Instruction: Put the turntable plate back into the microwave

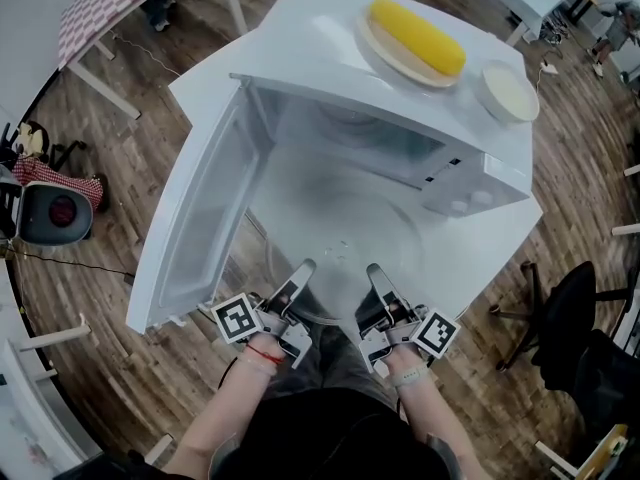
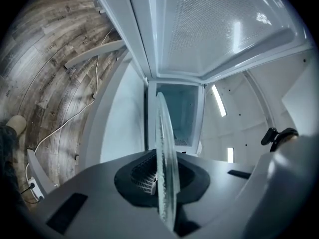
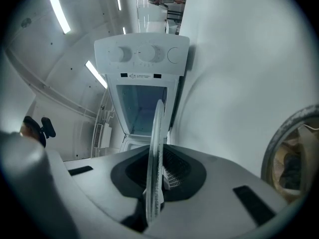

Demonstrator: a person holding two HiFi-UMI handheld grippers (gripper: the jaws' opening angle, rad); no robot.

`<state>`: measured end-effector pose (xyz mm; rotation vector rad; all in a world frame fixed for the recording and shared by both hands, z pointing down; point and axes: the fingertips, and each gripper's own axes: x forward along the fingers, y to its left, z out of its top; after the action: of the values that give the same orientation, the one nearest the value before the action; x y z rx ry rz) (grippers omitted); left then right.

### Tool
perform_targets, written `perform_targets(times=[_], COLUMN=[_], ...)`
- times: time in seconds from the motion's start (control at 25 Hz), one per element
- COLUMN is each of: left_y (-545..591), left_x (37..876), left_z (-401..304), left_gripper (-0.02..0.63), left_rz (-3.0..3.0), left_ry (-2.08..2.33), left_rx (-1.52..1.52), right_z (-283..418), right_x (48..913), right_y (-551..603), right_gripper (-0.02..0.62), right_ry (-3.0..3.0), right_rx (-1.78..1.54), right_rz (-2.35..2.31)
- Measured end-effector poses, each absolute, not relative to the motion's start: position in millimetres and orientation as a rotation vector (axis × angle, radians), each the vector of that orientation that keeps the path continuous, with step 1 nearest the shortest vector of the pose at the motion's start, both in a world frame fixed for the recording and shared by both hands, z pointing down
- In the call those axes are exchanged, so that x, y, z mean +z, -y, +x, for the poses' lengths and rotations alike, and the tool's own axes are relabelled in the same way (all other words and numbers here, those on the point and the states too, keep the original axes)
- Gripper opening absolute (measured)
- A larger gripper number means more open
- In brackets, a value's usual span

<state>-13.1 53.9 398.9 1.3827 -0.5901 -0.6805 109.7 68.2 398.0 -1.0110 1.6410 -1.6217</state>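
Note:
The clear glass turntable plate (image 1: 345, 251) hangs level in front of the open white microwave (image 1: 470, 183), just before its cavity (image 1: 345, 143). My left gripper (image 1: 303, 268) is shut on the plate's near left rim and my right gripper (image 1: 373, 271) on its near right rim. In the left gripper view the plate (image 2: 167, 153) runs edge-on between the pads, towards the cavity (image 2: 179, 113). The right gripper view shows the plate (image 3: 155, 153) edge-on too, with the knob panel (image 3: 142, 54) beyond it.
The microwave door (image 1: 195, 218) swings open to the left. On top of the microwave lie a yellow corn cob (image 1: 418, 36) on a plate and a white bowl (image 1: 508, 90). A black chair (image 1: 580, 308) stands at right, a checkered table (image 1: 100, 3) far left.

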Motion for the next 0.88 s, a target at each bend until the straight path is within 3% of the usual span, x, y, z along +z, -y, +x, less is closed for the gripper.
perform_targets(times=[0.88], left_y=[0.7], left_x=[411.8], left_z=[-10.9], left_gripper=[0.029], left_rz=[1.375], left_ry=[0.588], left_rx=[-0.682], right_z=[113.2], right_x=[409.2], right_y=[-14.1], right_gripper=[0.038], right_ry=[-1.599], right_rx=[-1.601], right_rz=[-1.038])
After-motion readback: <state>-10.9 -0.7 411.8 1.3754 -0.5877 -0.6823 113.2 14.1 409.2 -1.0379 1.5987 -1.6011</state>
